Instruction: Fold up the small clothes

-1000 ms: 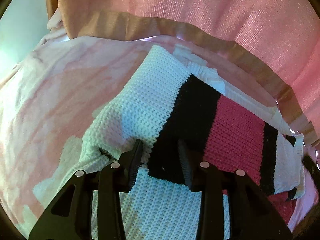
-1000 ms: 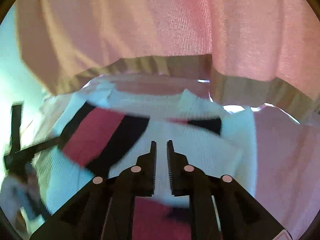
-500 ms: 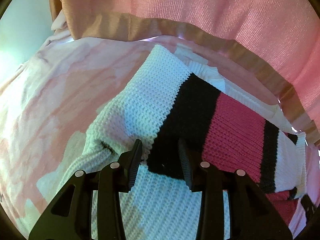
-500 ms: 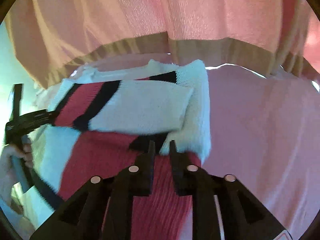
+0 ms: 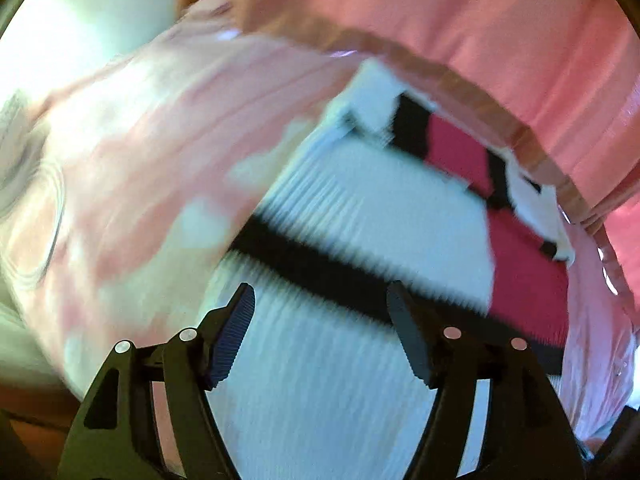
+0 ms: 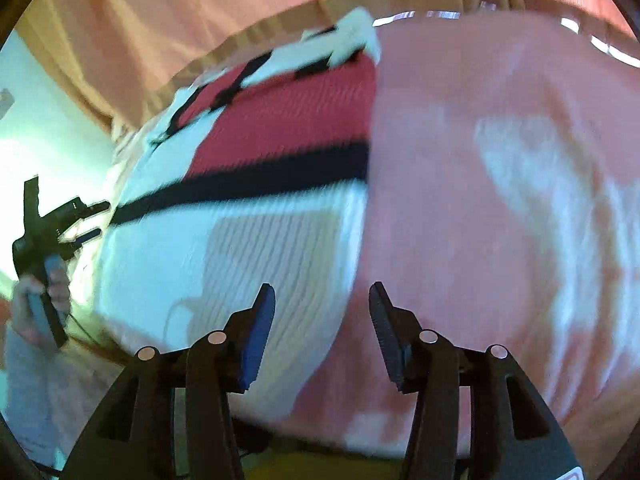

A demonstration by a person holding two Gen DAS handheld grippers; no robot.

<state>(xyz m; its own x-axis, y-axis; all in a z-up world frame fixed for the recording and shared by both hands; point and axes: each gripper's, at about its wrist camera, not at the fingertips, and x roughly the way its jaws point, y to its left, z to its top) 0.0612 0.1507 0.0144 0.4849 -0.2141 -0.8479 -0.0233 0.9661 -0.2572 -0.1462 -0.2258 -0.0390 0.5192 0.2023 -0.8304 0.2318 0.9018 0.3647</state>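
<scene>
A knitted sweater (image 5: 360,200) in white, black and red lies flat on a pink-and-white sheet (image 5: 140,140), its sleeves folded across the far end. My left gripper (image 5: 320,292) hovers over the white near part; its jaws are opening with nothing pinched between them. In the right wrist view the sweater (image 6: 240,248) fills the left half, and my right gripper (image 6: 322,292) sits over its right edge. Its jaws are opening too, with no cloth gripped. The left gripper (image 6: 52,224) and the hand (image 6: 40,292) holding it show at the far left. Both views are motion-blurred.
A pink curtain (image 5: 480,20) with a tan hem hangs right behind the far end of the sweater. The sheet (image 6: 480,200) spreads wide to the right of the sweater. A pale wall (image 6: 48,140) shows at the left.
Both grippers have let go of the knit and opened. Both have pulled back from the folded sleeves toward the sweater's near end, the right one ending at its right edge.
</scene>
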